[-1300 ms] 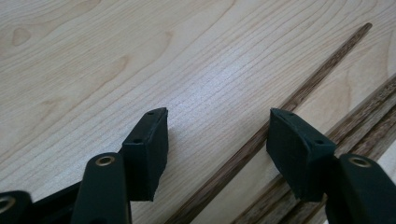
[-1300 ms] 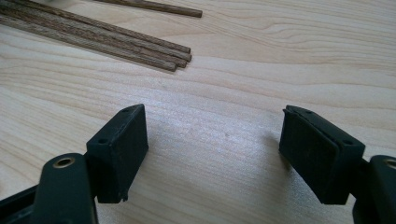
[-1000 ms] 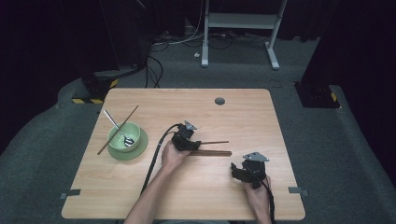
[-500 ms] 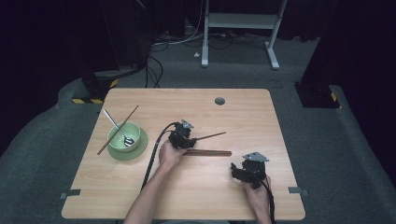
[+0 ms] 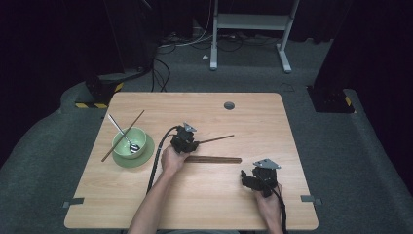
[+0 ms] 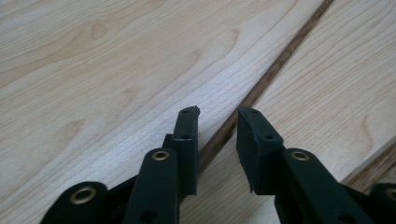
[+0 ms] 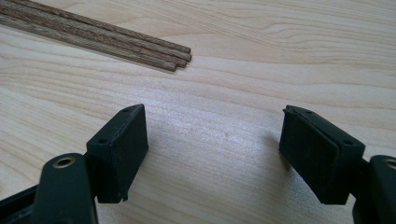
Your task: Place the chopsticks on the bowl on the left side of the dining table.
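step: picking up a single chopstick (image 5: 214, 139) | left gripper (image 6: 218, 122) jaws just been closing, chopstick between them, gap showing, not pinched | chopstick mid-table, 3 o'clock of bowl (image 5: 129, 143) | right gripper (image 7: 212, 154) wide open, empty, idle | next: finish squeeze, lift toward bowl

One green bowl (image 5: 128, 142) on one green saucer (image 5: 146, 155), one spoon (image 5: 122, 132), two tongs, and five wooden chopsticks: one by the bowl (image 5: 122, 128), one (image 5: 216, 139) apart, three bundled (image 5: 214, 159).
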The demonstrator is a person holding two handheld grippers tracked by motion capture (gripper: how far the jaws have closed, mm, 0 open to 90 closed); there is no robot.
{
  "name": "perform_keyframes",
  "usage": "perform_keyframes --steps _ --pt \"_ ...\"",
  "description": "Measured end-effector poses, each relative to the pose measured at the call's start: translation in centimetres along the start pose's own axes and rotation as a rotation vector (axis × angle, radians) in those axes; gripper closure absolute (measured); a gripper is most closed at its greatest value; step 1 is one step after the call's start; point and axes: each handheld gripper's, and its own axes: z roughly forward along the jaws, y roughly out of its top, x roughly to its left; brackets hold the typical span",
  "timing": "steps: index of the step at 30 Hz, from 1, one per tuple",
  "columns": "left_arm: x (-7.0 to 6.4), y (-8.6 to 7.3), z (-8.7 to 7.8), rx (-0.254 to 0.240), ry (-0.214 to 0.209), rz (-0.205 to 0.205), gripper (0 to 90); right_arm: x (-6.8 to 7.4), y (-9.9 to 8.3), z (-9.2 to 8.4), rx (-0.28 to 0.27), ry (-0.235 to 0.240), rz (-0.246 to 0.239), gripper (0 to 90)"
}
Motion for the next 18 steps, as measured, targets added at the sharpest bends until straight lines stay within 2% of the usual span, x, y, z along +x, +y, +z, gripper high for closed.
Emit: perform_keyframes --steps 14,18 --pt "0.9 -0.2 -0.3 0.006 0.031 -0.005 78.9 0.0 0.0 0.0 -0.001 -0.001 0.000 23.0" --pt "1.5 -0.5 -0.5 0.009 0.062 -0.003 80.7 0.0 0.0 0.0 -0.001 -0.002 0.000 23.0"
